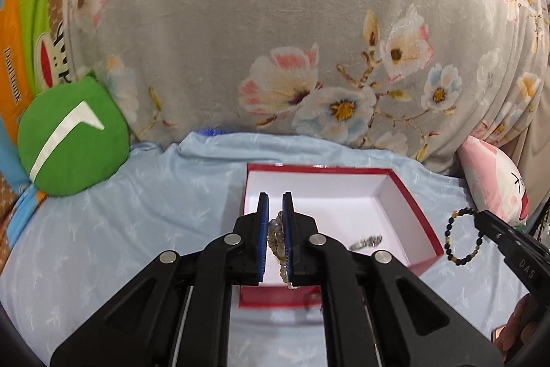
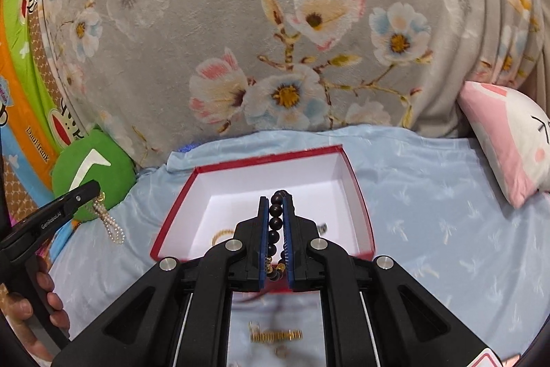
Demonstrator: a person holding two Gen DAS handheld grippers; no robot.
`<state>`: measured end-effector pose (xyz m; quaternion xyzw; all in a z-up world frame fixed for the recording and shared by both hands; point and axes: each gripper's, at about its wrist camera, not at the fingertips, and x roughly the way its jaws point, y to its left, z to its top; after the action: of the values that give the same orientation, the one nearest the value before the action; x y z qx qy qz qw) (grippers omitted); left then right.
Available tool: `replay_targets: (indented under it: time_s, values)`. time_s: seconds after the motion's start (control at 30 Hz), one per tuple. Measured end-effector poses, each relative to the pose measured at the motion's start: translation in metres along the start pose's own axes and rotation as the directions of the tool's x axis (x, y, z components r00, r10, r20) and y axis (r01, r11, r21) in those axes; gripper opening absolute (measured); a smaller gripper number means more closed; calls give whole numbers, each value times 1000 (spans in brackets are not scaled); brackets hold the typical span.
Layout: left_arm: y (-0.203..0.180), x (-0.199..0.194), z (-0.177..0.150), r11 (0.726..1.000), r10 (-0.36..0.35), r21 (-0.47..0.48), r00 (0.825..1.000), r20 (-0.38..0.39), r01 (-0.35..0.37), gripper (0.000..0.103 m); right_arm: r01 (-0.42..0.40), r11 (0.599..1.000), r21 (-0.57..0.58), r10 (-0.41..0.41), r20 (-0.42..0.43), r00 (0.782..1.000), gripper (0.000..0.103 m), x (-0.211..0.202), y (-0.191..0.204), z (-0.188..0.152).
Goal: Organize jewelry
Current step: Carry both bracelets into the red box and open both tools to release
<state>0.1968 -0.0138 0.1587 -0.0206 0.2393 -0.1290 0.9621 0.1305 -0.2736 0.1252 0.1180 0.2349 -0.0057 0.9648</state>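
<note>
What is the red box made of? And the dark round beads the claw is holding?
The red box looks like stiff cardboard: thin straight walls, glossy red outside, matte white inside. The dark bead bracelet, pinched in the right gripper, looks like polished wood or stone: smooth, round, faintly shiny beads. Which one, I can't tell.

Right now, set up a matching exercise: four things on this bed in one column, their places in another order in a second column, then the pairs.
1. pearl bracelet
2. dark bead bracelet
3. silver ring
4. green cushion

A. lying inside the red box
B. clamped in the right gripper
C. leaning against the floral blanket
D. hanging from the left gripper

Pairs: 1-D, 2-B, 3-A, 4-C
</note>
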Motion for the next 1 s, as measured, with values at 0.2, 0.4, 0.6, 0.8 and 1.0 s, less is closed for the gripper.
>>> replay_targets:
  time_s: [0.2,0.4,0.6,0.8,1.0]
  values:
    - [-16,56,23,999,15,46,1000,-14,-14,7,-7,1000,-1,7,-28,1000,7,56,-4,25]
    - [-29,124,25,997,-1,79,995,-97,9,8,-1,1000,13,2,-114,994,7,127,-9,34]
    - [-33,187,13,996,29,88,982,-188,-13,7,26,1000,-1,-25,-201,979,7,181,-10,29]
    - [-30,217,5,994,71,99,975,-209,-51,9,51,998,-36,-58,-250,967,8,209,-11,19]
    - [-23,215,8,993,103,77,983,-153,-92,50,81,996,-46,-89,-208,974,25,206,-12,16]
